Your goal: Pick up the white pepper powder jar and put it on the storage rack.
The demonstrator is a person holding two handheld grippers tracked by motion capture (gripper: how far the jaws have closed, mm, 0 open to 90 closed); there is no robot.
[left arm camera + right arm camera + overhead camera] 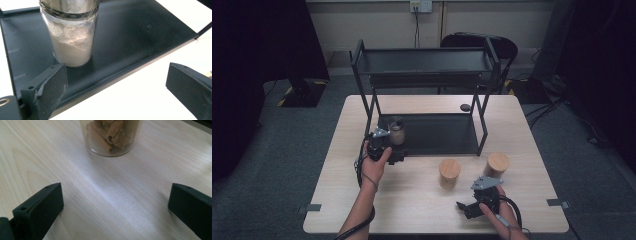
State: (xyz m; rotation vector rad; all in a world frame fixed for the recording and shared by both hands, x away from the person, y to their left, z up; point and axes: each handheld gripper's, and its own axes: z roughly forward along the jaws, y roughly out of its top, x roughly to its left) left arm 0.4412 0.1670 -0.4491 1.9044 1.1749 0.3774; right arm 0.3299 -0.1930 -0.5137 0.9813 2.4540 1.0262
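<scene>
On the rack's lower shelf [140,32], an unlabelled powder jar [71,37].

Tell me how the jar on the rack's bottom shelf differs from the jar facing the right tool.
The powder jar holds pale powder; the pasta jar holds tube pasta. The powder jar stands on the black rack's bottom shelf, the pasta jar on the bare wooden table. The powder jar has a shiny metal band near its top, whereas the pasta jar's top is cut off in the right gripper view. Both are clear, upright and ungripped.
</scene>
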